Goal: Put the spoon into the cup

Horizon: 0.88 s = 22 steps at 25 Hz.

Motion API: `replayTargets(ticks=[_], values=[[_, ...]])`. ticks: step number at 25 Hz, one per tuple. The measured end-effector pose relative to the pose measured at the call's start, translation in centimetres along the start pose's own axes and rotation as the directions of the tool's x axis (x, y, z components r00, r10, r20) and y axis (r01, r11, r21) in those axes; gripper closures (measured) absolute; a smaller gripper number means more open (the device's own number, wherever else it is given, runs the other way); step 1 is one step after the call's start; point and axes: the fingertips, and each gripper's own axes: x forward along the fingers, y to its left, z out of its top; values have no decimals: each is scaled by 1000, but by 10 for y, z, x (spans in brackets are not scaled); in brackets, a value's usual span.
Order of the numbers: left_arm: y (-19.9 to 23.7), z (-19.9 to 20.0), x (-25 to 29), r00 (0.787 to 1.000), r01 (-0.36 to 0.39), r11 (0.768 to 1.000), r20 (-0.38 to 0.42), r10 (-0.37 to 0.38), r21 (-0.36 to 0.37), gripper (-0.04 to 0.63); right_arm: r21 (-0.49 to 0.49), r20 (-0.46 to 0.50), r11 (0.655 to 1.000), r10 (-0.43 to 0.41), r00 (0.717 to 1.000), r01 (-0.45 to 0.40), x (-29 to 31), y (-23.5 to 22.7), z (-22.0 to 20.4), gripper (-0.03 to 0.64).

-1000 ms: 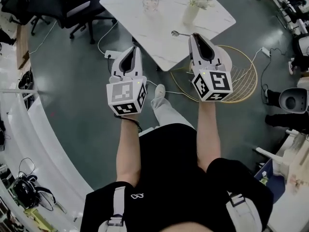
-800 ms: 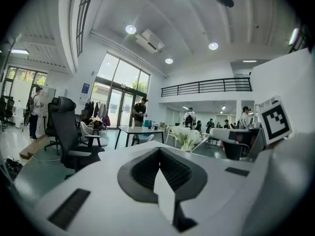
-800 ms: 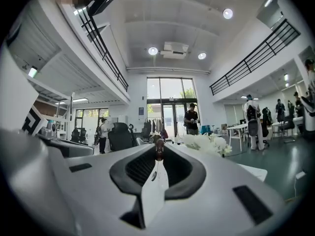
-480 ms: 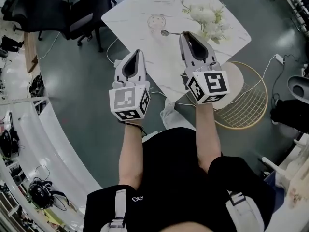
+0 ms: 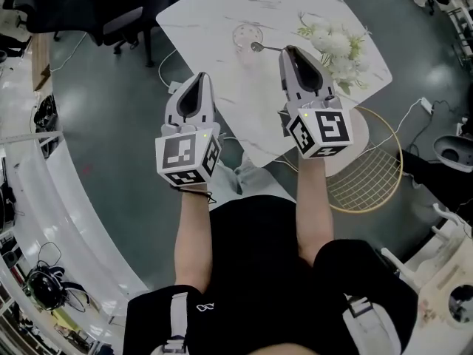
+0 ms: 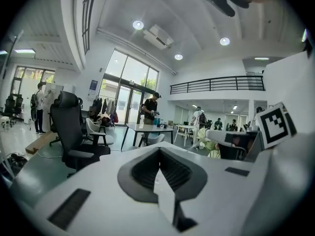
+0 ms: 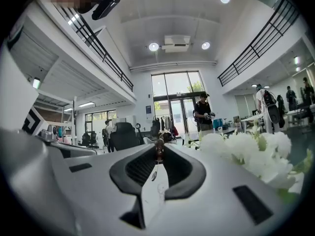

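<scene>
The right tool (image 5: 290, 51) pinches the spoon (image 5: 260, 47) by its handle and holds it level, probably so the bowl end comes first to the glass cup (image 5: 245, 35) on the white surface (image 5: 207, 13). The left tool (image 5: 198, 80) is pressed together, empty, and waits aside.

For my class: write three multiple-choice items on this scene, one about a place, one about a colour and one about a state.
1. Where does the cup stand?
A on the floor
B on the table
C on a chair

2. What colour are the flowers?
A red
B blue
C white

3. What is the right gripper's state?
A open and empty
B shut on the spoon
C shut on the cup

Key:
1 B, it stands on the marble table.
2 C, the blooms are white.
3 B, the spoon's handle sits between its closed jaws.
</scene>
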Motion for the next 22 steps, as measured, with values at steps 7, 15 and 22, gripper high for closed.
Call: replayTargets(ticks=[7, 15, 22], values=[[4, -13, 37, 997, 50, 999, -55, -51, -11, 580, 8, -40, 998, -61, 997, 62, 12, -17, -15, 564], [10, -23, 84, 990, 96, 995, -104, -100, -39, 580, -11, -102, 992, -125, 987, 124, 38, -20, -38, 563], [29, -41, 104, 979, 112, 992, -163, -121, -60, 580, 20, -158, 987, -154, 975, 160, 64, -22, -67, 563]])
